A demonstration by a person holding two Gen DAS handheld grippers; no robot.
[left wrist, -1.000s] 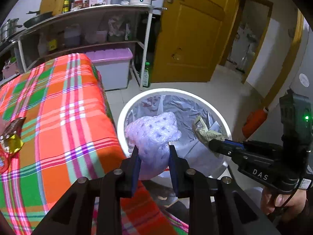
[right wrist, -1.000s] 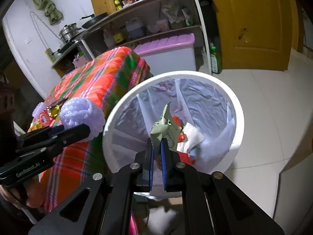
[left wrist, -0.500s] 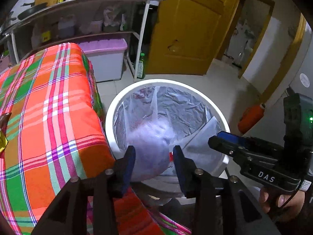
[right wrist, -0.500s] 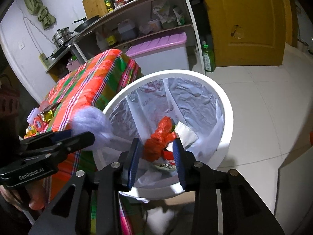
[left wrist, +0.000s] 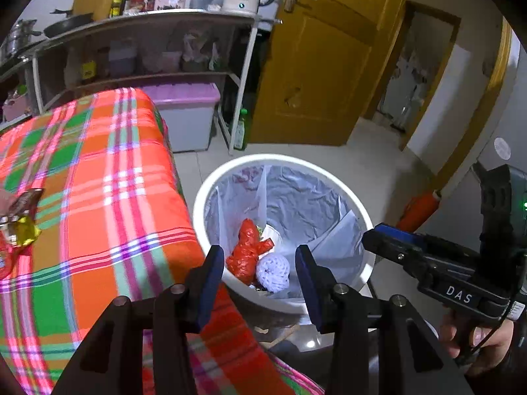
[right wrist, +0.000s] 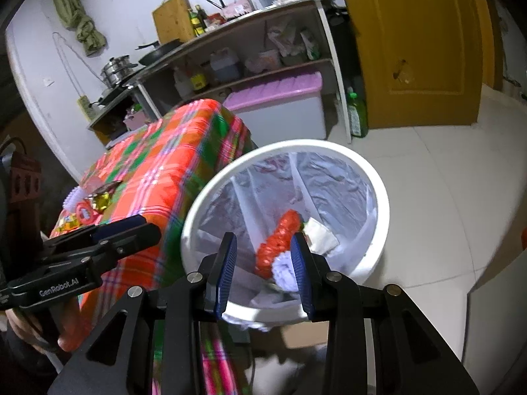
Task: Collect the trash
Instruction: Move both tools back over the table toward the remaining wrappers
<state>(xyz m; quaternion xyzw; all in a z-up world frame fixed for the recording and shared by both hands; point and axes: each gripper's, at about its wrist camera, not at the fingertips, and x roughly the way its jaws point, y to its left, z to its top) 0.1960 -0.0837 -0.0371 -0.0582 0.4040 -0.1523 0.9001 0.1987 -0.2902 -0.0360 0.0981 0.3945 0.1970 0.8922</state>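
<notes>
A white trash bin [left wrist: 329, 177] with a clear liner stands on the floor beside the plaid-covered table [left wrist: 98, 197]. Inside lie a white foam net [left wrist: 272, 271], a red plastic bag [left wrist: 247, 251] and white paper. My left gripper [left wrist: 260, 271] is open and empty above the bin's near rim. My right gripper [right wrist: 263, 263] is open and empty over the bin [right wrist: 378, 197]; the foam net [right wrist: 285, 271] and red bag [right wrist: 280, 240] show between its fingers. Shiny wrappers [left wrist: 19, 220] lie at the table's left edge, also in the right wrist view [right wrist: 95, 200].
A shelf unit [left wrist: 148, 49] with kitchenware and a kettle stands behind the table. A lilac-lidded storage box [left wrist: 187, 115] and a green bottle [left wrist: 240, 131] sit on the floor by a yellow door [left wrist: 329, 65]. An orange object [left wrist: 421, 207] lies right of the bin.
Both grippers opened. The foam net dropped from my left gripper into the bin, and the greenish paper dropped from my right gripper into the bin.
</notes>
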